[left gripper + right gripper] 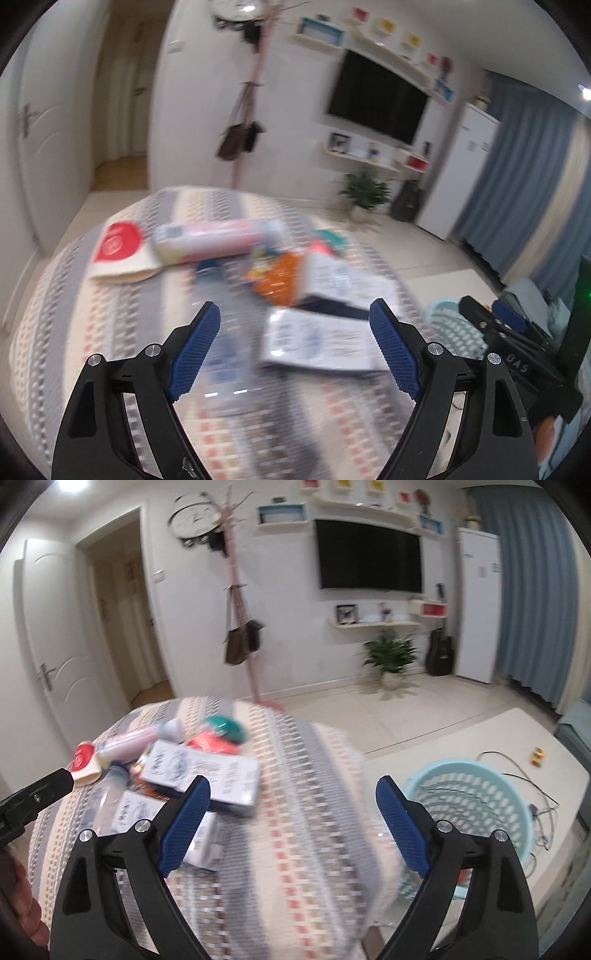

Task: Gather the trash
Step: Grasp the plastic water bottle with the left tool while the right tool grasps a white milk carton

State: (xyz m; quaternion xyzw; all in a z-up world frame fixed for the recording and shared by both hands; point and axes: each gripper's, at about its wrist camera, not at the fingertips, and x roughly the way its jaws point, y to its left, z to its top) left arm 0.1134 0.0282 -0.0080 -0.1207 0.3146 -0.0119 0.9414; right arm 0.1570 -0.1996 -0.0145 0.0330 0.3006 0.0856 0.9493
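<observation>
Trash lies on a table with a patterned cloth [66, 314]: a pink tube [218, 240], a cream packet with a red label [118, 254], an orange wrapper [280, 280], white printed boxes [317, 336] and a clear plastic bottle [225, 332]. My left gripper [295, 314] is open and empty, above the bottle and boxes. My right gripper [291, 794] is open and empty over the cloth [306, 830], right of the white boxes [207, 771] and bottle [110, 794]. A light blue perforated basket [476, 805] stands to the right of the table.
The basket also shows in the left wrist view [454, 328], behind the right gripper's body [517, 350]. A low white table [480, 734] carries the basket and cables. A pink coat stand [240, 627], a potted plant [391, 657], a TV and a white door stand beyond.
</observation>
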